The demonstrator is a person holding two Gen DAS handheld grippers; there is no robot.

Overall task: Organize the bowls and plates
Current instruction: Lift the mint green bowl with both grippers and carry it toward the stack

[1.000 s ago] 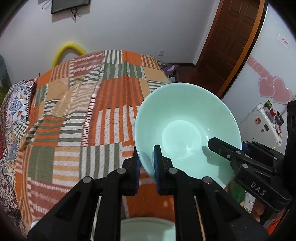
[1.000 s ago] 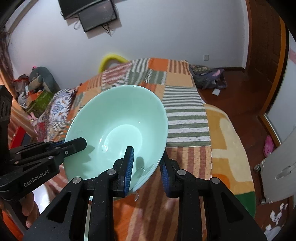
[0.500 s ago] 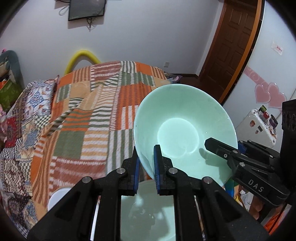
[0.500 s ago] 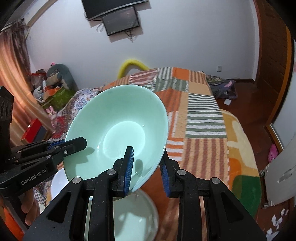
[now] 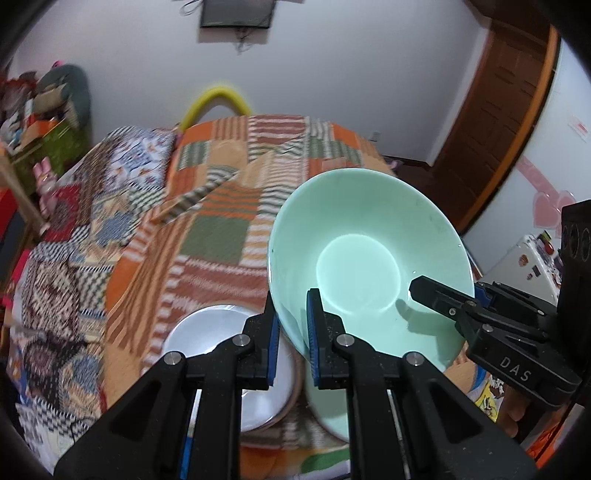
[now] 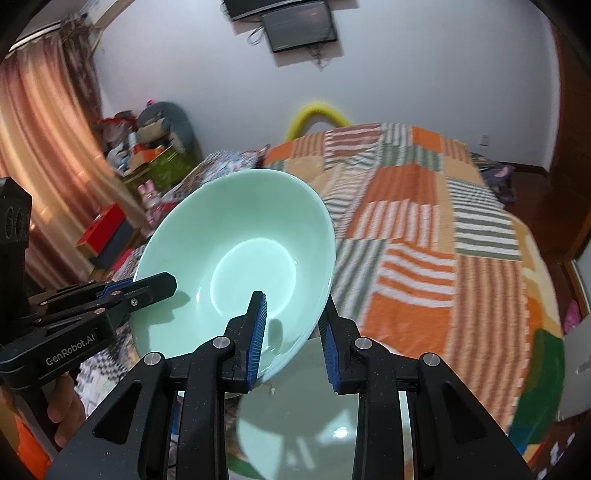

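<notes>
A mint green bowl [image 5: 369, 254] is held in the air, tilted, by both grippers. My left gripper [image 5: 291, 332] is shut on its near left rim. My right gripper [image 6: 291, 328] is shut on the opposite rim and shows at the right of the left wrist view [image 5: 461, 306]; the bowl fills the middle of the right wrist view [image 6: 236, 266]. Below it lies a second mint green bowl [image 6: 314, 424], also seen in the left wrist view [image 5: 332, 413]. A white plate [image 5: 210, 332] with a brown rim lies left of that bowl.
A bed with an orange, green and white striped patchwork blanket [image 5: 229, 229] stretches behind the dishes. A wooden door [image 5: 495, 110] is at the back right. Toys and boxes [image 6: 147, 155] stand by the curtain at the left. A wall screen [image 6: 299, 26] hangs above.
Both grippers have lifted and drawn the held bowl back, so the view tilts up. The white plate and the lower green bowl have come into view beneath it.
</notes>
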